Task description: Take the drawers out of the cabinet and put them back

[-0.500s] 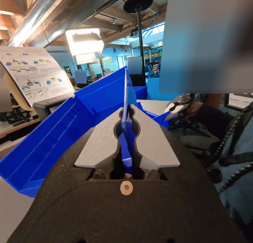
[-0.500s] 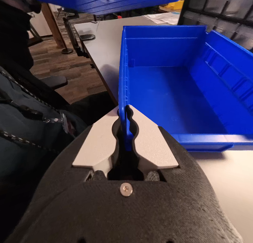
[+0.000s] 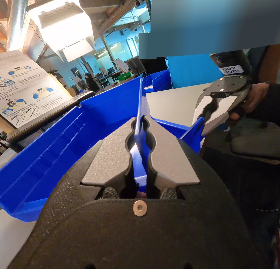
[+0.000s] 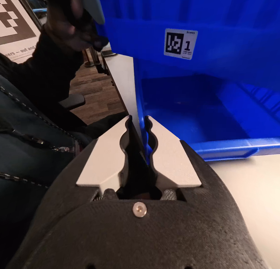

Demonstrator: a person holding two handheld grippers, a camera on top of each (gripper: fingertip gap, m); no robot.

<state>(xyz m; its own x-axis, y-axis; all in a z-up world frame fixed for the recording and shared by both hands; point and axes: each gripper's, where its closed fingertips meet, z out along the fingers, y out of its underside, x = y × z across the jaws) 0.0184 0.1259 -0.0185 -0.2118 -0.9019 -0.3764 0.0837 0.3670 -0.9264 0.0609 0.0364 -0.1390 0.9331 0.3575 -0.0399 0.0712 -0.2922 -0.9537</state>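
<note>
My left gripper (image 3: 140, 119) is shut on the thin side wall of a blue drawer (image 3: 106, 104) and holds it tilted in the air. In the right wrist view this drawer (image 4: 197, 19), with a white sticker (image 4: 180, 43) on its face, hangs just over a second blue drawer (image 4: 204, 117) that rests on the table (image 4: 242, 201). My right gripper (image 4: 138, 117) is open. The lower drawer's left wall stands between its fingers, with a gap to the left pad (image 4: 127, 120). The left wrist view shows the right gripper (image 3: 200, 125) astride that drawer's corner.
A slanted instruction sheet (image 3: 19, 87) stands at the left. More blue drawers (image 3: 159, 81) sit at the back of the table (image 3: 174, 101). A person's dark clothing and a chair armrest (image 4: 72, 99) lie left of the table edge. A bright light panel (image 3: 60, 23) hangs above.
My right jaws have opened off the lower drawer's wall. My left gripper has brought its drawer down and closer, so that it now hangs right over the lower drawer.
</note>
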